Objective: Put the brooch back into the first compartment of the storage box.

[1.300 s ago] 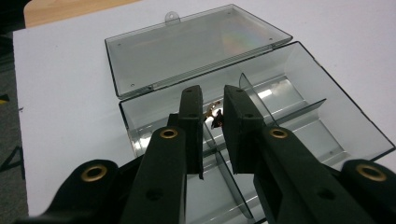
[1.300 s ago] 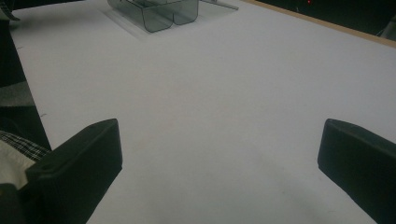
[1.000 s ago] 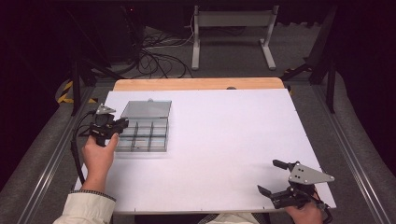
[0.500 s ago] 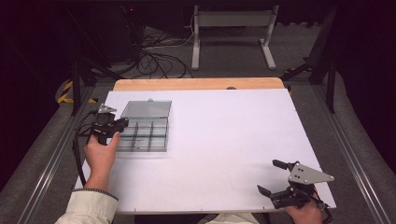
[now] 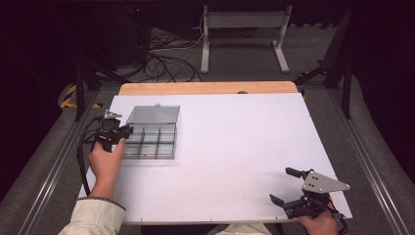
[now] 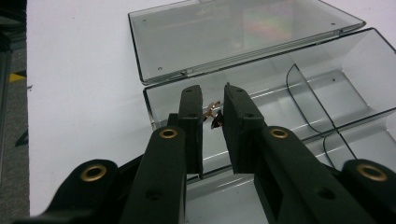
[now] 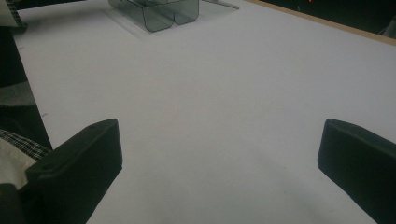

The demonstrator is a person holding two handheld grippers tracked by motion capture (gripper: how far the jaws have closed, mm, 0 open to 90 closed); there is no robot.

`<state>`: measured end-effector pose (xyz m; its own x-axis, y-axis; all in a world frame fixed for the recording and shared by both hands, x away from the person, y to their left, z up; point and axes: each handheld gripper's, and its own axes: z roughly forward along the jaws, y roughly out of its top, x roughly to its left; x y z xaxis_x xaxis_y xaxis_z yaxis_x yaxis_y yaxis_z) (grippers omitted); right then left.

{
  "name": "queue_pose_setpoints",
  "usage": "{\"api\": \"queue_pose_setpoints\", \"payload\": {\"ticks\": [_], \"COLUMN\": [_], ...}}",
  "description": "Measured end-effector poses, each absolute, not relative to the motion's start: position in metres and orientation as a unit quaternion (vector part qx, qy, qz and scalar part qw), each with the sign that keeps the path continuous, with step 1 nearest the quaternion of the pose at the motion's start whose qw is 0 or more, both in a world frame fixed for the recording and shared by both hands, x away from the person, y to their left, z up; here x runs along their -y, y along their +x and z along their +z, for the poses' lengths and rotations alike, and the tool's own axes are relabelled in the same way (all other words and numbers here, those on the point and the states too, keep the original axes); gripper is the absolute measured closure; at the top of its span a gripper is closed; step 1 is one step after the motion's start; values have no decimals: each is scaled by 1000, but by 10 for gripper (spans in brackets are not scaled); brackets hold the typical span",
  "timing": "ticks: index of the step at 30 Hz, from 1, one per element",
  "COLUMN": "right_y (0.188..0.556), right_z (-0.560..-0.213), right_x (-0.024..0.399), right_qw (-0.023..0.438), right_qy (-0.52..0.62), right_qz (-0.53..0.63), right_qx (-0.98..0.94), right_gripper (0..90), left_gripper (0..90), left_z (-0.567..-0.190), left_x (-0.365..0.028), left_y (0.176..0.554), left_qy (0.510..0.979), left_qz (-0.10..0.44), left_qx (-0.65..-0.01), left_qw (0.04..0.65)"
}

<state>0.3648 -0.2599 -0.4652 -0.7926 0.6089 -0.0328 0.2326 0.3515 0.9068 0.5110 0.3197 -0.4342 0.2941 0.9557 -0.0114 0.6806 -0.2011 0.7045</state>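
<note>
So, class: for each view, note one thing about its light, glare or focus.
High view: the table is evenly lit against dark surroundings. Left gripper view: the open lid carries a faint coloured reflection, and the small part between the jaws is soft. Right gripper view: dim, with the box blurred.

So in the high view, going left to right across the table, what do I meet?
Left gripper, its jaws nearly together on a small copper-coloured part over the box's left end → clear plastic compartment box with its lid open behind → bare white table → right gripper, jaws wide open, at the near right corner.
</note>
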Motion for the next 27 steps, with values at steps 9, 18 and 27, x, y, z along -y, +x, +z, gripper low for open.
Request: {"api": "queue_pose_setpoints", "payload": {"ticks": [9,18,27], "right_y": [365,365,365], "right_z": [-465,-465,-466], "right_x": [260,260,259], "right_qw": [186,187,185], "right_qy": [263,263,262], "right_qz": [506,505,503], "right_qx": [-800,-800,-803], "right_gripper": [6,6,6], "left_gripper": [774,731,630], "left_z": [-440,-441,-435], "left_x": [-320,-320,-321], "left_y": [514,514,508], "left_qy": [747,748,748], "left_qz": [217,218,219], "left_qx": [-553,-553,-544], "left_qw": [297,295,310]}}
